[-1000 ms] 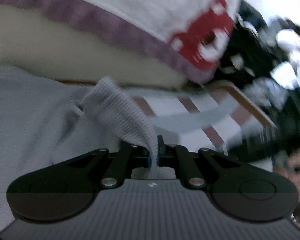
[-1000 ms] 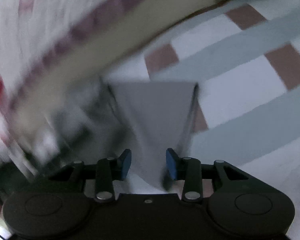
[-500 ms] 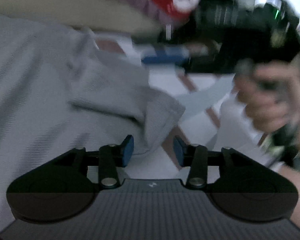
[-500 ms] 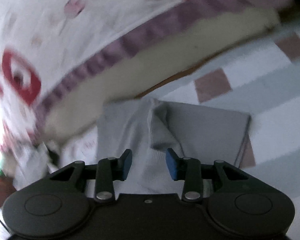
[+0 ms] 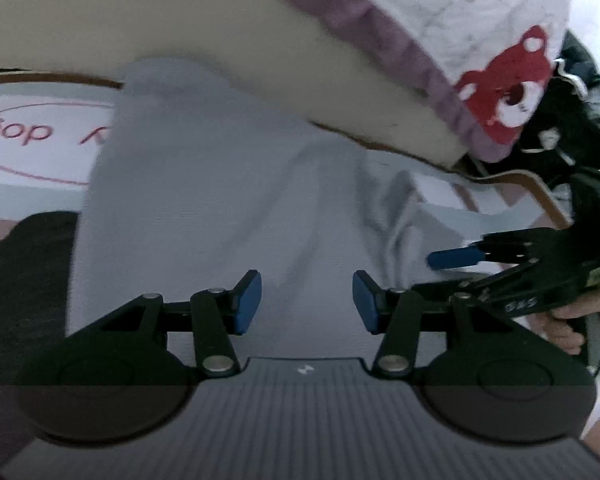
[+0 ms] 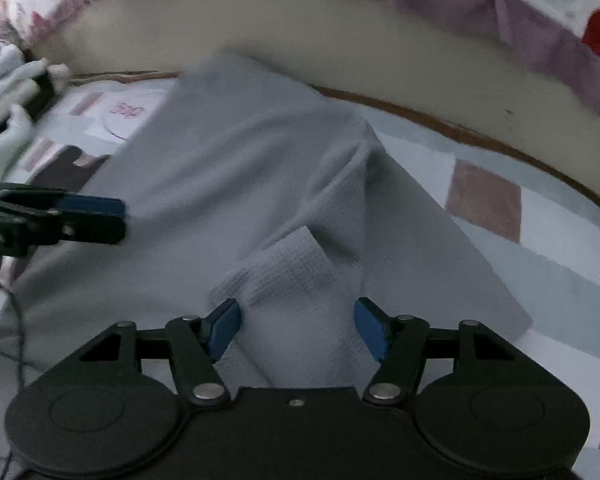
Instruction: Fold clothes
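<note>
A grey knit garment [image 5: 204, 200] lies spread on a checked mat [image 6: 540, 264]; it also shows in the right wrist view [image 6: 236, 184], with a ribbed cuff [image 6: 296, 268] folded over its near edge. My left gripper [image 5: 307, 300] is open and empty just above the cloth. My right gripper [image 6: 298, 330] is open and empty, its jaws on either side of the ribbed cuff. Each gripper shows in the other's view, the right one [image 5: 460, 258] at the garment's right side and the left one [image 6: 88, 216] at its left side.
A mattress edge [image 6: 340, 52] with a purple-frilled white sheet printed with red bears [image 5: 508, 80] runs along the far side. A dark cloth [image 5: 24, 280] lies left of the garment. Dark clutter [image 5: 572, 120] sits at the far right.
My left gripper has let go of the grey cuff and opened. Both grippers have drawn back, and the garment now lies flat on the mat.
</note>
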The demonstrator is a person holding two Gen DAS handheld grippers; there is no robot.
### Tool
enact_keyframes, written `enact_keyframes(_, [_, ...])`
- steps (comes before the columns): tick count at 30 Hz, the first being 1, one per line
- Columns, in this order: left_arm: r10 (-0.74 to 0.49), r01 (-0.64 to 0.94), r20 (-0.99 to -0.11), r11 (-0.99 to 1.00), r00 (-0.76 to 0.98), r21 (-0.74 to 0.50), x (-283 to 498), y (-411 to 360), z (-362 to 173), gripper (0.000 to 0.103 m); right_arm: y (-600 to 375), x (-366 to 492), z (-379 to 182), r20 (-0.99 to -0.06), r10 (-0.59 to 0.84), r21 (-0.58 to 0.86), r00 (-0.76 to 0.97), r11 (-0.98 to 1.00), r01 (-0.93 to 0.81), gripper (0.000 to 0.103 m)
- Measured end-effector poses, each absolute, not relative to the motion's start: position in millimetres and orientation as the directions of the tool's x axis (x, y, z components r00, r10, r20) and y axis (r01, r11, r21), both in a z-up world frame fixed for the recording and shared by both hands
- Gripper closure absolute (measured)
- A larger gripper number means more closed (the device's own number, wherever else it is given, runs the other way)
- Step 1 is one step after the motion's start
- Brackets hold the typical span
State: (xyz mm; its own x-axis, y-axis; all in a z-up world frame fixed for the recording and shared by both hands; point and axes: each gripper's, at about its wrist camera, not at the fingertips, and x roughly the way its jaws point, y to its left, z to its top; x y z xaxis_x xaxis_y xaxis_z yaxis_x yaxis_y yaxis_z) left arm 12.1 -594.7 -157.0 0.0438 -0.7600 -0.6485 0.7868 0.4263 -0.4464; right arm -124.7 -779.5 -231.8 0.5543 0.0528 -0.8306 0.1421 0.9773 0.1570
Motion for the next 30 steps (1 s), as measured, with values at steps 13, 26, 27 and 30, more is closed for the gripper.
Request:
enact_keyframes(13, [-0.706, 0.810, -0.700, 0.470, 0.107, -0.350, 17, -594, -166, 0.053, -839, -213, -224, -0.786, -0.220, 0.382, 0.578, 0.561, 0.734, 0.099])
enact_keyframes(26, [-0.751, 0.823, -0.654, 0.423, 0.085, -0.378, 1, -654, -146, 0.050, -834, -225, -214, -0.739, -0.297, 0.361, 0.605, 0.584, 0.728, 0.099])
enact_keyframes(27, [-0.765, 0.823, -0.639, 0.410, 0.076, -0.392, -2, -665, -143, 0.049, -833, -226, -213, -0.730, -0.298, 0.370, 0.616, 0.586, 0.721, 0.099])
enact_keyframes(30, [-0.778, 0.870, -0.616, 0.386, 0.129, -0.306, -7, -713, -135, 0.034, -835, -230, -212, -0.708, -0.297, 0.399, 0.641, 0.580, 0.710, 0.099])
